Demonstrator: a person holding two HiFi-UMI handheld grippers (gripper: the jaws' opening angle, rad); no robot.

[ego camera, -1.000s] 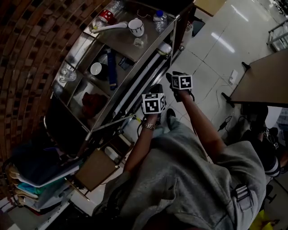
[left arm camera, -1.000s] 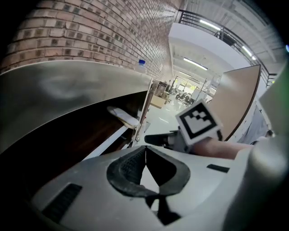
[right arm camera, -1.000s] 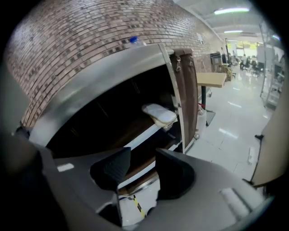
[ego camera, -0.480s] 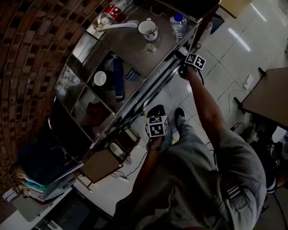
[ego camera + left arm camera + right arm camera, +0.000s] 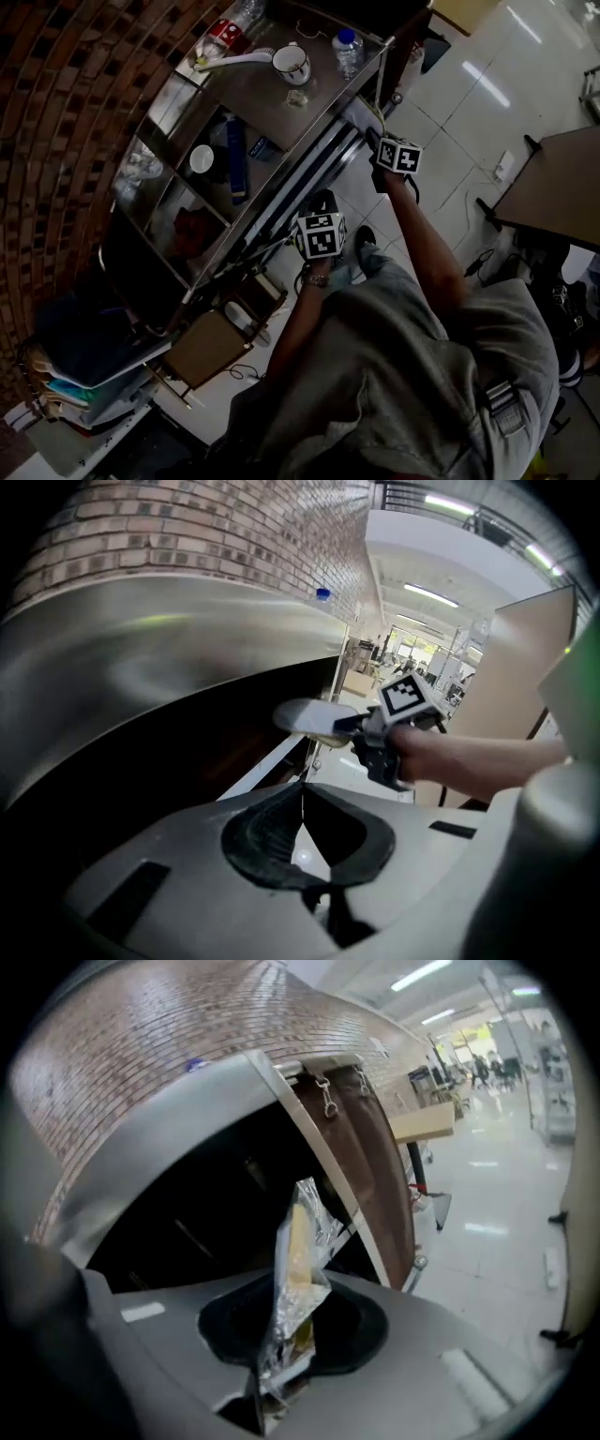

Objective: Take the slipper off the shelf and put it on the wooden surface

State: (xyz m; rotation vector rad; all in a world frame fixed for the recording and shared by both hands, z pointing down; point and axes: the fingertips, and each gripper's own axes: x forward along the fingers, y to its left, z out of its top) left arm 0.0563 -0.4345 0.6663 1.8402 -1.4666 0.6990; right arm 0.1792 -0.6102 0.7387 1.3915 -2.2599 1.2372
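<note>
My right gripper (image 5: 274,1346) is shut on a pale, flat slipper (image 5: 298,1265) wrapped in crinkly clear plastic, which stands up between its jaws. In the left gripper view the same slipper (image 5: 307,718) sticks out leftward from the right gripper (image 5: 352,726), in the air beside the metal shelf unit (image 5: 169,658). In the head view the right gripper (image 5: 377,142) is at the shelf's front corner (image 5: 361,112). My left gripper (image 5: 323,204) is lower along the shelf front, its jaws (image 5: 302,810) shut on nothing. A brown wooden table (image 5: 553,178) stands at the right.
The shelf top carries a mug (image 5: 291,64), a water bottle (image 5: 347,47) and a red-labelled item (image 5: 223,33). Lower compartments hold a white cup (image 5: 200,159), a blue book (image 5: 234,155) and something red (image 5: 192,225). A small brown board (image 5: 202,352) sits by the floor.
My right gripper reached out to the shelf's far corner, then came back a little and now holds the wrapped slipper. The left gripper stayed low by the shelf front.
</note>
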